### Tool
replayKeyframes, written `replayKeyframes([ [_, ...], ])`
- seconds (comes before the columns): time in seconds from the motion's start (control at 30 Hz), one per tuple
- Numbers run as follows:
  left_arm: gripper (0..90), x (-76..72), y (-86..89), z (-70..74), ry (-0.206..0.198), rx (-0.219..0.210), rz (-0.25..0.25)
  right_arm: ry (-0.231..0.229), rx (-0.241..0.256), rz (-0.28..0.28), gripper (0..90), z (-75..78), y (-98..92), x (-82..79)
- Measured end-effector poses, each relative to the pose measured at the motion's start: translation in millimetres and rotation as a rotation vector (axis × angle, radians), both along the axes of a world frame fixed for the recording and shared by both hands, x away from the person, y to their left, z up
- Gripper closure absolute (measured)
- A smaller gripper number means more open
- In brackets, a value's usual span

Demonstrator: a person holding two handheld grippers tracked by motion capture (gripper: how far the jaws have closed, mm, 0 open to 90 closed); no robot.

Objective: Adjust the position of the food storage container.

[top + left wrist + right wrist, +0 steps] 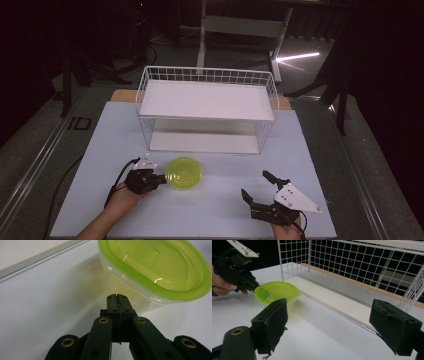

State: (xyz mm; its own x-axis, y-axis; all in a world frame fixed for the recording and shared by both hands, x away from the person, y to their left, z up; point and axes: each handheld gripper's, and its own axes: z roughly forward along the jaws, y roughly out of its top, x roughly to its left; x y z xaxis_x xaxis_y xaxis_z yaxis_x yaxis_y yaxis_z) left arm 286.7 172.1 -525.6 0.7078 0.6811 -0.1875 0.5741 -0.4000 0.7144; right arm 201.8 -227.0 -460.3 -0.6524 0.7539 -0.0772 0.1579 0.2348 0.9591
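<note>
Here our left gripper has its jaws pressed together with nothing between them, the tips just short of the side of the green-lidded container, near it but, as far as we can tell, not touching. From above, that gripper sits at the container's left edge, low on the white table. Our right gripper holds its jaws spread wide and empty, well apart from the container, pointing toward the wire rack that stands behind it. The container rests on the table in front of the rack, lid on, not on either shelf. We judge the work barely begun: nothing is gripped yet, the container has still to be taken hold of, and any placing on the rack remains ahead.
</note>
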Motion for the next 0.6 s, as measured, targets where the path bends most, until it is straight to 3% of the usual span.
replayKeyframes([
  [0.33,90.0,14.3,-33.6,-0.9,0.005,0.026,-0.067,0.005,0.002,0.006,15.1,0.0,-1.1,0.3],
  [0.6,90.0,18.5,-61.6,-4.0,0.006,-0.001,-0.092,0.008,0.006,0.005,15.1,-0.6,-2.3,1.4],
])
